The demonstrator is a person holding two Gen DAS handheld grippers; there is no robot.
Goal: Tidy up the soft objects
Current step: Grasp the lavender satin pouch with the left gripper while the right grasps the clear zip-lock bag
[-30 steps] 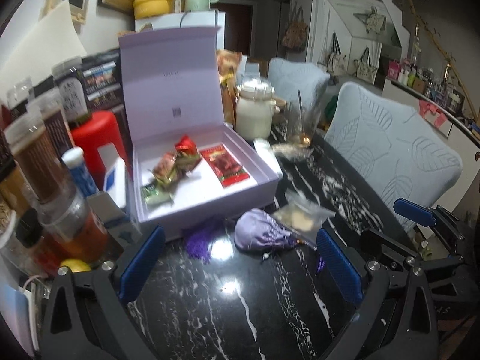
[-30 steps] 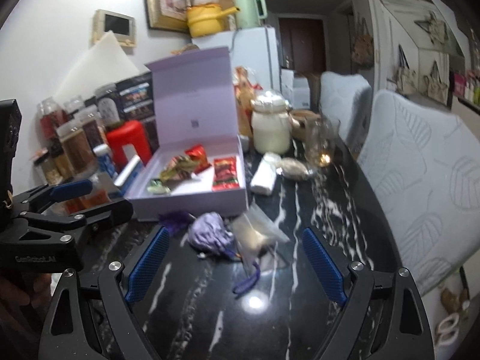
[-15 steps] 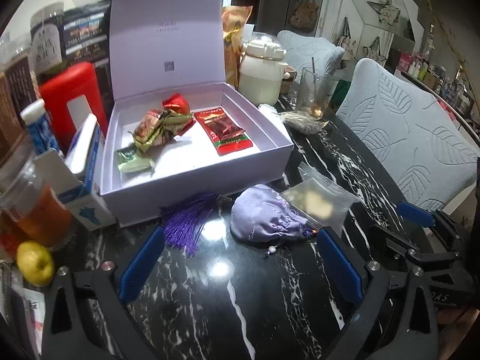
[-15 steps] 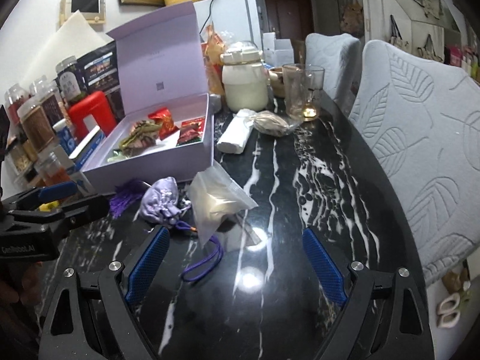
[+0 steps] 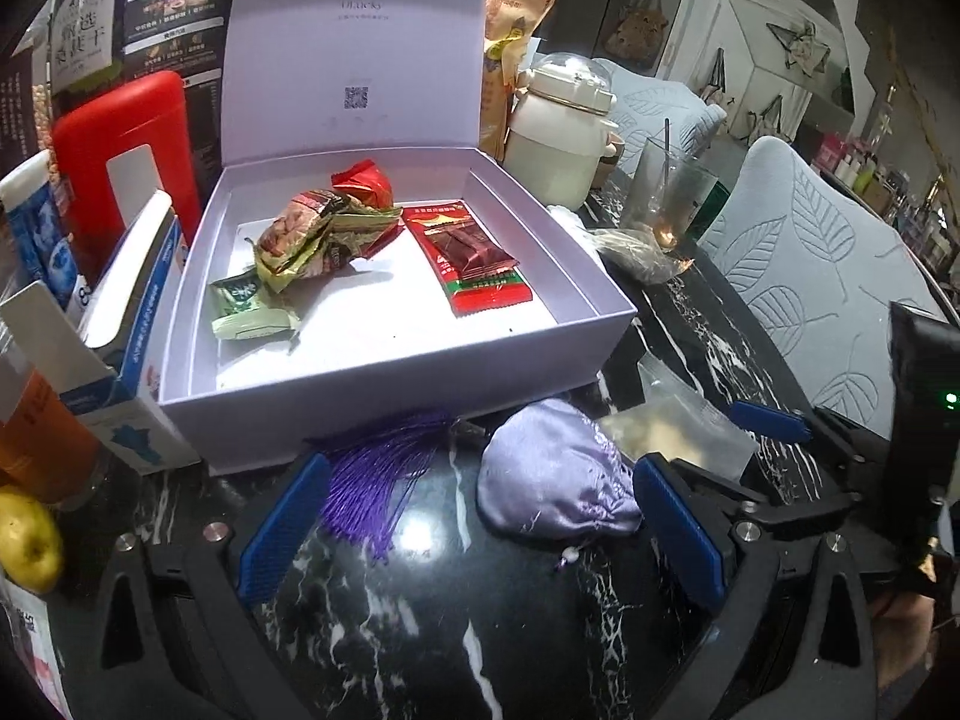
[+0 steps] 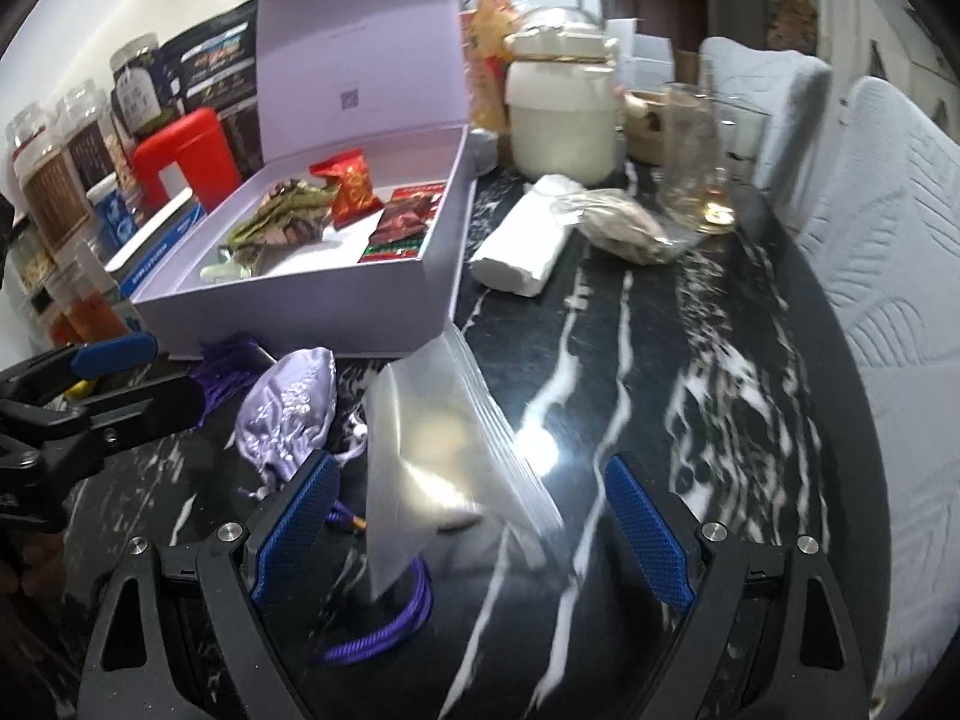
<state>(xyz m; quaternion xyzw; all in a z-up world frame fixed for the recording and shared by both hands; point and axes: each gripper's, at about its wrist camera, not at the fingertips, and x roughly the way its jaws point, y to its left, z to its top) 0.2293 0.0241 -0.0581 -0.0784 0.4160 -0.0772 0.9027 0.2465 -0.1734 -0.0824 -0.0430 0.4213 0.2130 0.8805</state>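
Note:
A lilac satin pouch [image 5: 555, 483] [image 6: 291, 408] lies on the black marble table, just in front of an open lilac box [image 5: 384, 384] [image 6: 312, 324] that holds several snack packets. My left gripper [image 5: 477, 531] is open, its blue pads either side of the pouch and a purple tassel [image 5: 375, 471], apart from both. A clear zip bag [image 6: 447, 450] [image 5: 675, 429] with something pale inside stands to the right of the pouch. My right gripper [image 6: 474, 519] is open around the bag's lower part, pads not touching. A purple cord [image 6: 384, 630] trails under the bag.
Jars [image 6: 48, 180], a red canister [image 5: 129, 144], a blue-white carton [image 5: 129, 354] and a yellow fruit [image 5: 27, 540] crowd the left side. Behind the box stand a white lidded pot [image 6: 561, 114], a glass [image 6: 699, 168], a white packet [image 6: 522, 252] and a filled bag [image 6: 621, 225]. Padded chairs [image 6: 888, 252] line the right.
Both grippers have come down and forward toward the table. The pouch and tassel now sit between the left pads, and the zip bag between the right pads. Nothing was gripped.

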